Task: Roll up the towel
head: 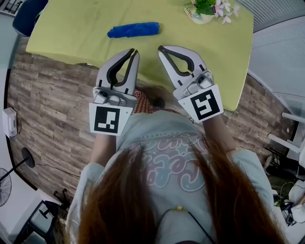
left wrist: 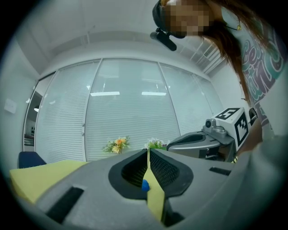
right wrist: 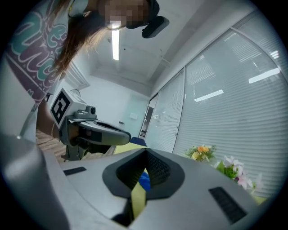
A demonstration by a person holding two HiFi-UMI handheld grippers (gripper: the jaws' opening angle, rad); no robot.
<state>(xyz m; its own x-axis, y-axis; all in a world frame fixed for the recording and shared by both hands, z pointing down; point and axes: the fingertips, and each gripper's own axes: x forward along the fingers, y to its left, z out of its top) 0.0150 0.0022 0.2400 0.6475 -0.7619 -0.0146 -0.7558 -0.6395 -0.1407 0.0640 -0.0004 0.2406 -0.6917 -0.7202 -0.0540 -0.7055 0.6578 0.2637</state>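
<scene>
The top edge of the head view cuts off the flowers and the blue chair. In their own views the left hand-held gripper and right hand-held gripper each hide most of the towel, leaving a blue speck.

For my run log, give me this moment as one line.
towel: rolled, on table | left gripper: shut, empty | right gripper: shut, empty

An office meeting room: tall glass walls fitted with blinds, a ceiling strip light, a wood-look floor, and a blue chair beside a cloth-covered table with flowers.
</scene>
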